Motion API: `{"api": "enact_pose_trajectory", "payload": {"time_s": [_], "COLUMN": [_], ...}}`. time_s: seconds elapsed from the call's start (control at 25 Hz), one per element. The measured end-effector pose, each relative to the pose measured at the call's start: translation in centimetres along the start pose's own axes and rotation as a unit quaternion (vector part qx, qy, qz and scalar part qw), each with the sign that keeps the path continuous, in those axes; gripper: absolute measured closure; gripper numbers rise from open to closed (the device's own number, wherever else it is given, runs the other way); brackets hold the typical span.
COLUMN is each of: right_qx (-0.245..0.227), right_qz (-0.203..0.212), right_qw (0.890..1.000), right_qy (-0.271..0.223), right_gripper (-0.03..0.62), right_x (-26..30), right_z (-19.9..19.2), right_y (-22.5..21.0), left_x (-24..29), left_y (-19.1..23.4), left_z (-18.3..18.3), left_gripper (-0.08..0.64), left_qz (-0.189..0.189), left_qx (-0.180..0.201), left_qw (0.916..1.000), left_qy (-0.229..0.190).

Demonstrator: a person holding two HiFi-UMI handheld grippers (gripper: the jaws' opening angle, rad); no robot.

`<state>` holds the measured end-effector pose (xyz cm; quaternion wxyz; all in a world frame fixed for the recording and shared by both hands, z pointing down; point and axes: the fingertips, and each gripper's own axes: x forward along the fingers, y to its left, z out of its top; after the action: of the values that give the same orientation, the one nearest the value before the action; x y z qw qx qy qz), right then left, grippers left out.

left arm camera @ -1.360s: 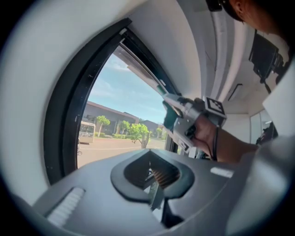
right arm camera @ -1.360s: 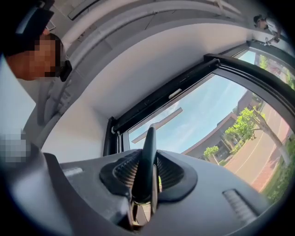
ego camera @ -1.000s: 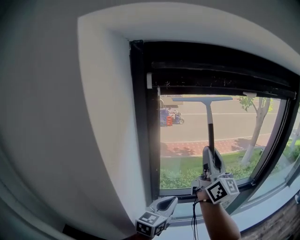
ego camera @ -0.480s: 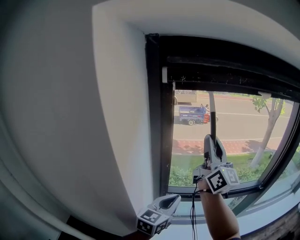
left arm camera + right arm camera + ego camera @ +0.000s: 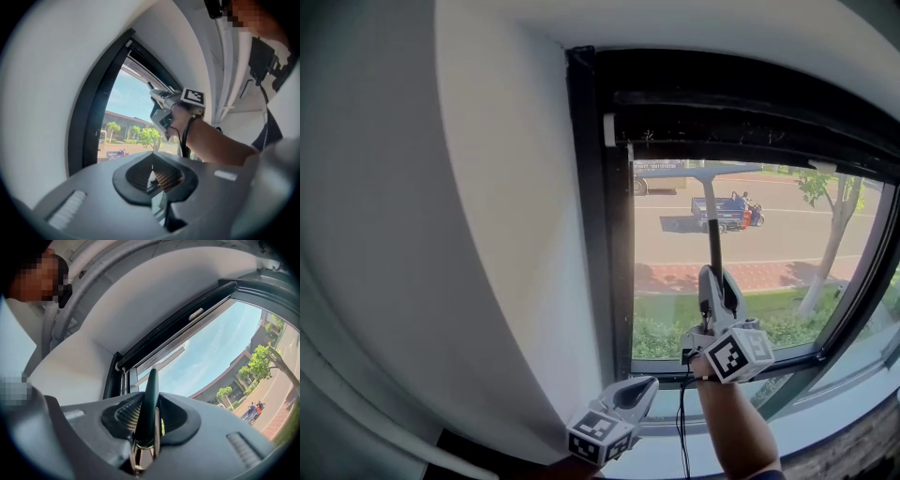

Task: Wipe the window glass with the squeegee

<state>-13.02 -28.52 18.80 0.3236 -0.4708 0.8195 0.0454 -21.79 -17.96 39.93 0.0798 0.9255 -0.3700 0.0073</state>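
Head view | right claw [image 5: 712,274] pinching squeegee [image 5: 713,225] handle, blade at top of glass [image 5: 778,248] | left claw [image 5: 645,384] pressed together, empty | step: likely stroke start | next: steady downward pull, blade flat

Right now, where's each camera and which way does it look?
Head view: on the person's head, facing the window glass; shows left gripper, right gripper.
Left gripper view: on the left gripper, looking up at the glass; shows right forearm.
Right gripper view: on the right gripper, looking up along the squeegee.
Head and left views share the right gripper.
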Motion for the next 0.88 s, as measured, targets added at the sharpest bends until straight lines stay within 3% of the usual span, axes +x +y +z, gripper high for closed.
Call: {"api": "enact_pose_trajectory", "payload": {"time_s": [0.64, 0.88], "right_qx": [0.018, 0.045], "right_qz": [-0.031, -0.046], "right_qw": [0.998, 0.994], "right_qy": [0.060, 0.089], "right_gripper": [0.491, 0.492], "right_x": [-4.6, -6.2], "right_z": [-4.9, -8.1], "right_y": [-1.4, -2.2], "left_x": [-1.4, -1.6], "left_y": [-0.4, -0.7], "left_z": [1.1, 1.2], "left_gripper": [0.557, 0.557], "left_qz": [0.026, 0.025], "left_qx": [0.009, 0.016], "left_qw": [0.9994, 0.9993], "left_qy": [-0.020, -0.025]}}
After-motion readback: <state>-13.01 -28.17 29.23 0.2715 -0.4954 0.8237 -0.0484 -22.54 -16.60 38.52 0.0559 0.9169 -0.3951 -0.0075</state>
